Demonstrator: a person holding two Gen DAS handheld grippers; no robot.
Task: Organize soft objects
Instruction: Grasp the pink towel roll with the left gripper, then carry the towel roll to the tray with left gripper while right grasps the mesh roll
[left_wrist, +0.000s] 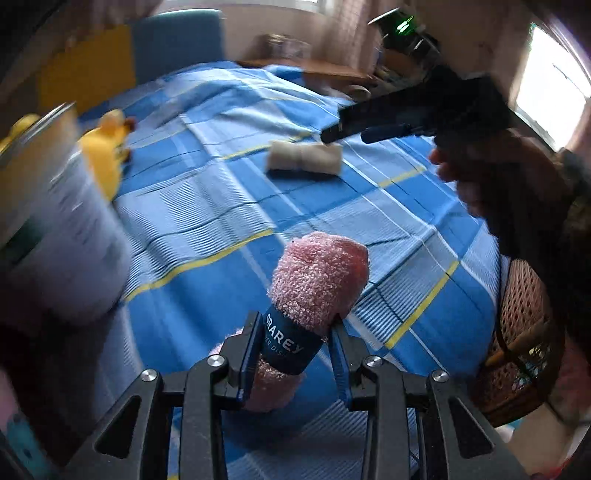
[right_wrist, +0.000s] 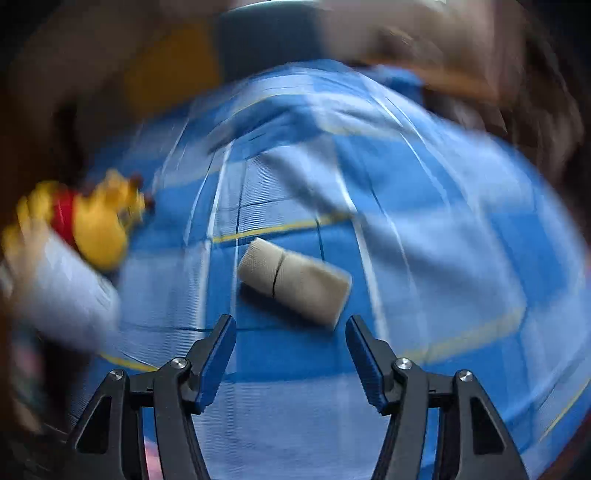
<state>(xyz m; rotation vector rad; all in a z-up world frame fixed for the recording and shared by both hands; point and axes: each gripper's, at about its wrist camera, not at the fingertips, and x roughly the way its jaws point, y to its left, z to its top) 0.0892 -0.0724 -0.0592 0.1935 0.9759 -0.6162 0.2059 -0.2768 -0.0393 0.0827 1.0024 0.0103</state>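
My left gripper (left_wrist: 295, 325) is shut on a rolled pink fluffy towel (left_wrist: 317, 273) with a dark blue paper band, held above the blue checked bedspread (left_wrist: 207, 206). A beige rolled towel (left_wrist: 304, 158) lies further off on the bed; in the right wrist view this beige roll (right_wrist: 295, 282) sits just ahead of my open right gripper (right_wrist: 291, 325), nothing between its fingers. The right gripper (left_wrist: 354, 133) also shows in the left wrist view, hovering by the beige roll in a person's hand (left_wrist: 476, 177). A yellow plush toy (right_wrist: 99, 221) with a red top lies at the left.
A white cylindrical container (left_wrist: 62, 229) stands at the left, blurred. A woven wicker basket (left_wrist: 524, 332) sits at the right edge of the bed. A blue and yellow headboard (left_wrist: 177, 40) and a wooden bedside shelf (left_wrist: 317, 70) lie beyond. The yellow plush (left_wrist: 101, 151) is near the container.
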